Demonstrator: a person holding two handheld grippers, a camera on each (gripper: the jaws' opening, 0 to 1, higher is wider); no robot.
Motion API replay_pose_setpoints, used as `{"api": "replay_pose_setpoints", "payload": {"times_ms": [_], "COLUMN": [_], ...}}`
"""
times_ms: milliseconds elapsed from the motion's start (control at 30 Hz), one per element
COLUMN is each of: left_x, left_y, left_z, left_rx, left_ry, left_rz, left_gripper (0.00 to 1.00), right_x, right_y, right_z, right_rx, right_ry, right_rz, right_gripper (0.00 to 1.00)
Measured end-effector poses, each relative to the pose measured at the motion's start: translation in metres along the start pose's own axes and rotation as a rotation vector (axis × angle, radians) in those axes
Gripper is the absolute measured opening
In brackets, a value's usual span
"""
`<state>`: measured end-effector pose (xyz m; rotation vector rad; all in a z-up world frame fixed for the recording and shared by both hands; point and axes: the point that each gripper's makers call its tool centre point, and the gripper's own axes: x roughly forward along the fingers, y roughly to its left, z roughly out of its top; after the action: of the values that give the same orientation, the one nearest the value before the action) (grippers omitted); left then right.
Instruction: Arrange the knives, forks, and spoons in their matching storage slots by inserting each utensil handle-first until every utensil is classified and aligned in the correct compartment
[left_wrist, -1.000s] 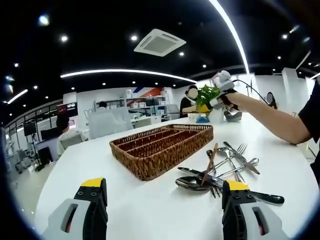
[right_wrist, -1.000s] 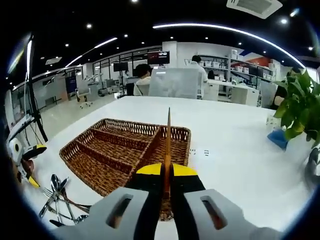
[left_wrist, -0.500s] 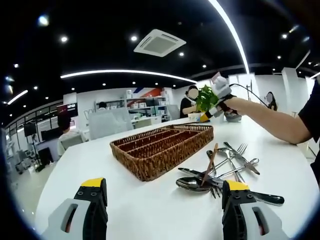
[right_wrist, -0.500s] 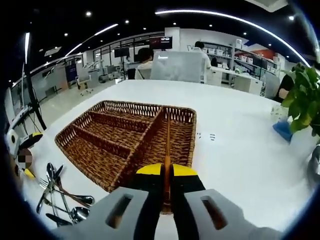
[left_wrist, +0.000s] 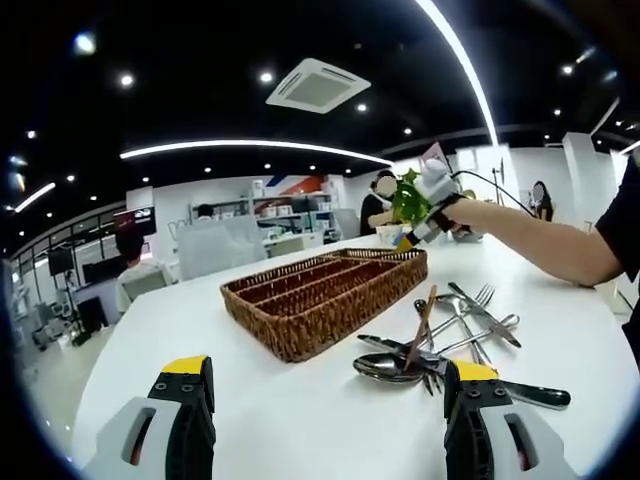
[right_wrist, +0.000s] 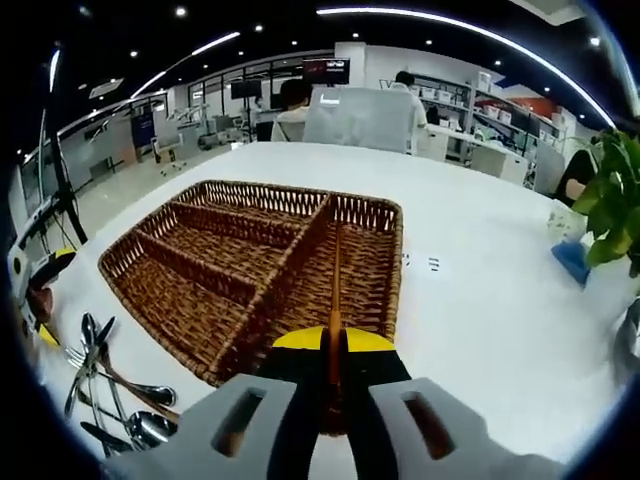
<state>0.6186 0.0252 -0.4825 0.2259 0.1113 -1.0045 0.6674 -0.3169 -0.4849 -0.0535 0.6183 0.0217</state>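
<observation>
Open office (black ceiling (left_wrist: 200, 60)), strip lights (left_wrist: 250, 147).

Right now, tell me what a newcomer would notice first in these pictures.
First, the wicker tray with its divided compartments, on the white table. In the right gripper view, the right gripper is shut on a thin brown-handled utensil pointing over the tray's end compartment. In the left gripper view, a pile of loose cutlery lies beside the tray, beyond the open left gripper.

The right gripper (right_wrist: 327, 372), clamped on a wooden-handled utensil (right_wrist: 334, 300), has dropped from beside the plant (left_wrist: 408, 192) toward the wicker tray (right_wrist: 250, 265), the handle now hanging over its right-hand compartment; the tray looms closer
</observation>
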Motion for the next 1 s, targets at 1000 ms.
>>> {"api": "replay_pose_setpoints", "payload": {"times_ms": [1000], "left_x": [-0.001], "left_y": [-0.003], "left_z": [0.000], "left_rx": [0.016], "left_ry": [-0.001], "left_rz": [-0.002], "left_gripper": [1.00], "right_x": [0.017], "right_y": [0.012], "right_z": [-0.023], "right_rx": [-0.054], "right_ry": [0.086], "right_rz": [0.031], "right_gripper": [0.04]}}
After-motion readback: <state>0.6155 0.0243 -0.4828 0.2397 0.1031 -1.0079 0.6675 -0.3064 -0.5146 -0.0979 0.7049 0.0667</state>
